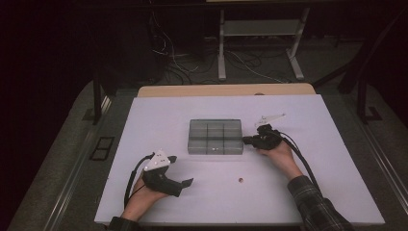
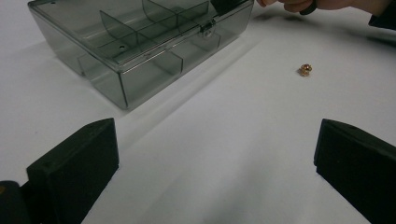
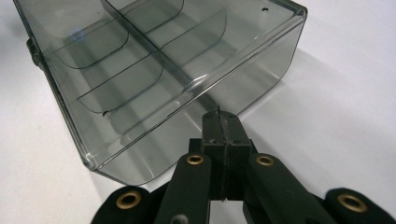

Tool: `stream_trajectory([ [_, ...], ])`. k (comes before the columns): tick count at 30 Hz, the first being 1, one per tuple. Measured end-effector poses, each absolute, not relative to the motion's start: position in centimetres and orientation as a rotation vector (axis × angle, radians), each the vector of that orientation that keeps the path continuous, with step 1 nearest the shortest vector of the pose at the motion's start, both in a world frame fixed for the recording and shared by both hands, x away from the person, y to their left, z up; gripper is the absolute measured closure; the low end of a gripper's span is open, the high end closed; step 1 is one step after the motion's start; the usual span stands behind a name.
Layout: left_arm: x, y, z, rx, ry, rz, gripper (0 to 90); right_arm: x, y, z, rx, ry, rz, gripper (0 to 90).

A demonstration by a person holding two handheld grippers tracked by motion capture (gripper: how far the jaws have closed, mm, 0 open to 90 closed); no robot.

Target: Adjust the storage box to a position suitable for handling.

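A smoky clear box (image 1: 215,137) with several compartments sits in the middle of the white table (image 1: 159,115), its lid down with a latch (image 2: 208,27) on the front. My right gripper (image 1: 246,140) lies by the box's right side. Its jaws are shut, with nothing between them, and the tip (image 3: 223,122) is close against the wall of the box (image 3: 140,70). My left gripper (image 1: 180,170) rests at the front left, open and empty, and points toward the box (image 2: 140,42). A small brass nut (image 1: 240,180) lies loose on the table between the hands. From my left gripper (image 2: 215,177), the nut (image 2: 304,70) lies ahead to the right.
The table's front edge (image 1: 240,224) runs just beyond the forearms. Behind the table's far wooden edge (image 1: 226,90) the floor holds loose cables (image 1: 183,62) and a metal stand (image 1: 260,43).
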State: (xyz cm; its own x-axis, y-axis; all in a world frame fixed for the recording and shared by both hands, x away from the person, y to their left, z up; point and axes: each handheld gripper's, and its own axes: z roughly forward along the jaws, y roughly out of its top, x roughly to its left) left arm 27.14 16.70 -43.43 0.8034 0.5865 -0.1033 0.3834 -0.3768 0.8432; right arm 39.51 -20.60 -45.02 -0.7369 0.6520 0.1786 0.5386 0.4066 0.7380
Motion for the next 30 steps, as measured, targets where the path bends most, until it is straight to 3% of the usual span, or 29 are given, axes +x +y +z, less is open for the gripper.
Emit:
stream_trajectory([
  [24,27.1,16.8,-43.4,1.997,0.726,0.266,0.0,40.1,-18.2,-44.6,1.027,2.541,1.258,89.0],
  [27,27.1,16.8,-43.4,2.001,0.725,0.266,0.0,39.9,-19.0,-44.3,1.049,2.518,1.273,81.4],
  [30,27.1,16.7,-43.4,2.001,0.725,0.266,0.0,39.5,-20.0,-43.9,1.09,2.488,1.296,66.1],
])
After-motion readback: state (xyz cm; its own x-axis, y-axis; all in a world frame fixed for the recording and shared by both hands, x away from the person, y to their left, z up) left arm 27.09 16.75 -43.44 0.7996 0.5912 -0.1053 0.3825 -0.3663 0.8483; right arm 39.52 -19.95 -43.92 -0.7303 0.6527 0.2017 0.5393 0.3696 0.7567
